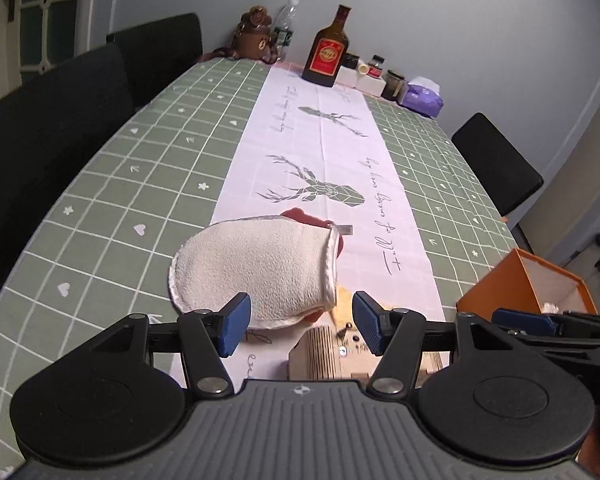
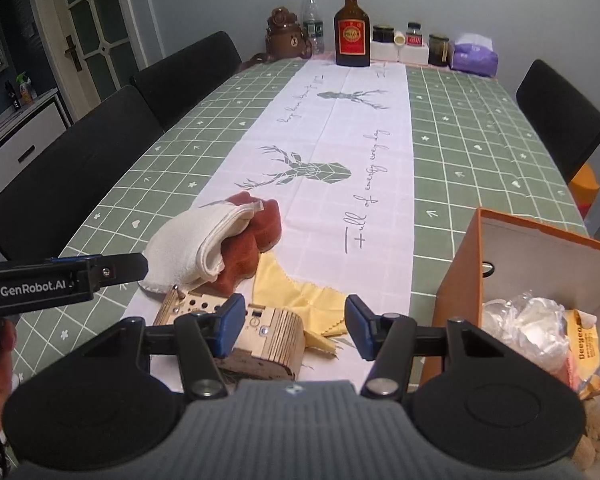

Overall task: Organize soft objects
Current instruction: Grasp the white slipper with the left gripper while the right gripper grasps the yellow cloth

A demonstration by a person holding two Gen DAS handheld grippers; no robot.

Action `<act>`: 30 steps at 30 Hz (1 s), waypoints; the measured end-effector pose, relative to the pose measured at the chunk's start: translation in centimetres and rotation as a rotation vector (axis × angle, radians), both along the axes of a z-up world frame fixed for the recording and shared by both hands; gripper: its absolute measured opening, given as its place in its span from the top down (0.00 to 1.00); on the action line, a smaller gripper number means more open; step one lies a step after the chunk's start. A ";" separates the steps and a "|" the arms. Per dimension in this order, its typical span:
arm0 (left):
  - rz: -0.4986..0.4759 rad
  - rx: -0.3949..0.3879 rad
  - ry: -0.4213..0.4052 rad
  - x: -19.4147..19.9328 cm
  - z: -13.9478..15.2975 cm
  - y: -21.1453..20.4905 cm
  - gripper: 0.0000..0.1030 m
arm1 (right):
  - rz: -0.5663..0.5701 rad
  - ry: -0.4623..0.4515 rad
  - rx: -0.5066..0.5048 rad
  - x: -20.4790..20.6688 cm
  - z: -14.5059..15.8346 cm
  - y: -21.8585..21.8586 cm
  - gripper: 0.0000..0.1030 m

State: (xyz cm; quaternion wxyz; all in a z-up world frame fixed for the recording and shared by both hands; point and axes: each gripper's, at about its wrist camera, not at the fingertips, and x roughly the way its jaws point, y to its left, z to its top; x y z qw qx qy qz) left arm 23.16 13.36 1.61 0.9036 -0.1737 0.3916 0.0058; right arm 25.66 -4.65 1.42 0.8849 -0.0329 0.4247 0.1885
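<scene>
Left gripper [image 1: 302, 326]: blue pads spread wide, nothing between them, held above the near edge of the tabletop [image 1: 99, 184]. Just beyond the pads lay the cream terry mitt [image 1: 255, 272], resting on a rust-red soft item [image 1: 300, 216] of which only the far rim showed in the left wrist view. From the right wrist view the mitt [image 2: 191, 248] draped over the left side of the red item [image 2: 255, 236]; the two were touching.

Right gripper [image 2: 295, 326]: pads likewise spread, empty, above the near edge. Directly below its left pad sat a wooden block device [image 2: 251, 332] with holes and small fittings on top. A yellow cloth [image 2: 300, 292] lay flat on the white runner [image 2: 340, 168], touching the block and just beside the red item.

Near right corner: orange box [image 2: 460, 280], open, white inside, holding crumpled white plastic [image 2: 528, 324] and a yellow packet [image 2: 588, 344].

Far edge: brown bottle with red label [image 2: 352, 32], clear water bottle [image 2: 312, 20], brown bear figure [image 2: 285, 36], small dark jars, purple tissue pack [image 2: 474, 54].

Black chairs along the left edge, one at right.
</scene>
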 end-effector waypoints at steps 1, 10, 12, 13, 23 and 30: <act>0.004 -0.019 0.010 0.6 -0.2 0.2 0.32 | -0.001 0.009 0.005 0.6 -0.1 0.1 0.46; -0.053 0.120 0.081 6.6 -1.4 -2.4 0.26 | 0.010 0.039 -0.001 3.2 -1.1 0.6 0.46; -0.072 0.175 0.101 7.5 -2.1 -3.3 0.26 | 0.010 0.052 -0.008 3.7 -1.6 0.6 0.46; -0.079 0.198 0.103 7.8 -2.4 -3.6 0.27 | 0.011 0.059 -0.013 4.0 -1.8 0.6 0.46; -0.069 0.186 0.035 7.2 -2.2 -2.7 0.95 | 0.031 0.131 -0.022 6.6 -3.3 1.3 0.46; 0.066 0.094 -0.116 3.5 1.1 0.9 0.96 | 0.011 0.177 0.010 7.8 -3.6 0.9 0.57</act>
